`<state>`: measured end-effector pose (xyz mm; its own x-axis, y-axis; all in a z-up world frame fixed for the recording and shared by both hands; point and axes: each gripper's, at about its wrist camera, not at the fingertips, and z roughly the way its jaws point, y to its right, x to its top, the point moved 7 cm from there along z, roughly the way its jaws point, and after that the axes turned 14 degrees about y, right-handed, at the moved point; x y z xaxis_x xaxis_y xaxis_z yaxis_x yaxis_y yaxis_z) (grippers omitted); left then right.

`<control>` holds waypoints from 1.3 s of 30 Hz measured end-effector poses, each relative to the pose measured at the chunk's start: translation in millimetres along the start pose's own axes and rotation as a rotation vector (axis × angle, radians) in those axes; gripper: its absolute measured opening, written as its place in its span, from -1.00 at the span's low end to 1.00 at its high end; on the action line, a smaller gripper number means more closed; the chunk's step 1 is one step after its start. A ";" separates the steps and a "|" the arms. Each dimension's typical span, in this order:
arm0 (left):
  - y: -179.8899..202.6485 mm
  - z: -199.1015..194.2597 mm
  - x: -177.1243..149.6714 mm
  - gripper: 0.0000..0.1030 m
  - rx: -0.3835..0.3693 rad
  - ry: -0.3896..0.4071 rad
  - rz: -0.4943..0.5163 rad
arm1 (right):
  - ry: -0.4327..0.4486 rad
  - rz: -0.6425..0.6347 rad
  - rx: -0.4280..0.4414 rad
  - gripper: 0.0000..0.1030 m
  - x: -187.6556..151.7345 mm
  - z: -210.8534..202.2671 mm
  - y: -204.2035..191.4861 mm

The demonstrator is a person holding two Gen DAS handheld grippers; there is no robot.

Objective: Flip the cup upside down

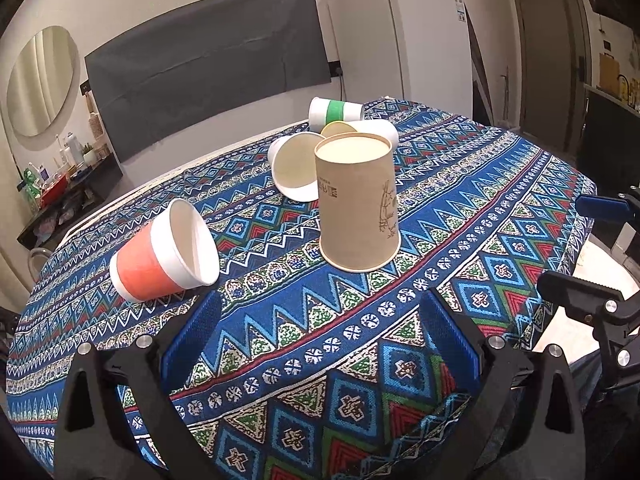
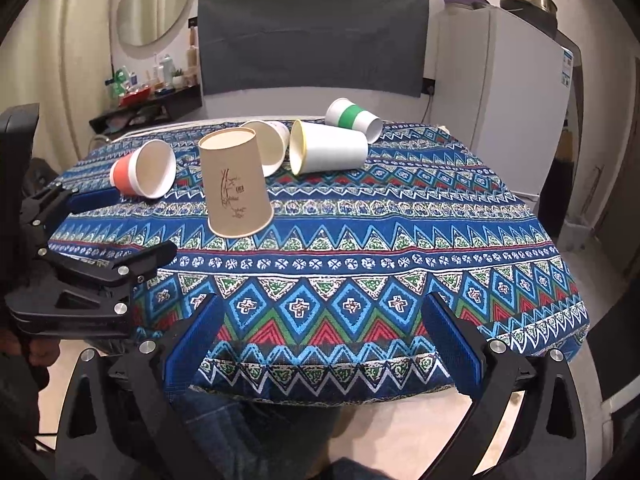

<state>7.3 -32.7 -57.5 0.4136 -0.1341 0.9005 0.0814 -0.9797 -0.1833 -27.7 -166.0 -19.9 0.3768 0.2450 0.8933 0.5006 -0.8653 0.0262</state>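
A brown paper cup stands upside down, rim on the patterned tablecloth; it also shows in the right wrist view. An orange-banded cup lies on its side to its left, and shows in the right wrist view. My left gripper is open and empty, a little short of the brown cup. My right gripper is open and empty at the table's near edge. Each gripper shows in the other's view: the right, the left.
Three more cups lie on their sides behind the brown one: a white cup, a green-banded cup and another white cup. A white fridge stands behind the table at right, a cluttered shelf at left.
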 end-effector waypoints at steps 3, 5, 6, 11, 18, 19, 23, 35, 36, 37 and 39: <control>-4.9 0.4 -1.6 0.89 0.000 -0.008 -0.016 | -0.008 -0.003 0.006 0.84 -0.5 1.6 -1.3; -6.5 2.6 -3.7 0.89 -0.019 -0.025 -0.040 | -0.016 -0.004 0.009 0.84 -1.3 2.9 -2.8; -7.9 4.7 -5.6 0.89 -0.032 -0.039 -0.057 | -0.019 -0.004 0.012 0.84 -1.7 3.9 -3.4; -14.3 7.3 -6.4 0.89 -0.021 -0.036 -0.074 | -0.030 -0.002 0.020 0.84 -3.3 6.7 -3.9; -20.8 6.2 -4.2 0.89 -0.009 -0.029 -0.075 | -0.051 -0.002 0.029 0.84 -4.7 13.8 -5.9; -22.4 6.1 -3.9 0.89 -0.004 -0.029 -0.069 | -0.054 -0.004 0.031 0.84 -4.4 14.7 -6.8; -31.1 5.9 -1.2 0.89 0.003 -0.030 -0.079 | -0.049 -0.012 0.031 0.84 0.0 16.8 -9.4; -47.5 5.0 9.0 0.89 0.030 -0.015 -0.073 | -0.057 -0.015 0.038 0.84 8.9 26.5 -12.3; -48.1 5.0 10.0 0.89 0.027 -0.015 -0.077 | -0.060 -0.012 0.038 0.84 9.6 27.1 -11.9; -48.2 4.9 10.6 0.89 0.017 -0.017 -0.083 | -0.061 -0.010 0.038 0.84 10.1 27.3 -12.1; -49.0 5.5 10.8 0.89 -0.006 -0.026 -0.106 | -0.060 -0.009 0.043 0.84 11.0 27.2 -12.8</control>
<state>12.8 14.7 -41.0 0.4260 -0.0263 0.9044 0.1206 -0.9890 -0.0856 -8.7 -140.4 -22.7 0.4173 0.2799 0.8646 0.5370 -0.8434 0.0138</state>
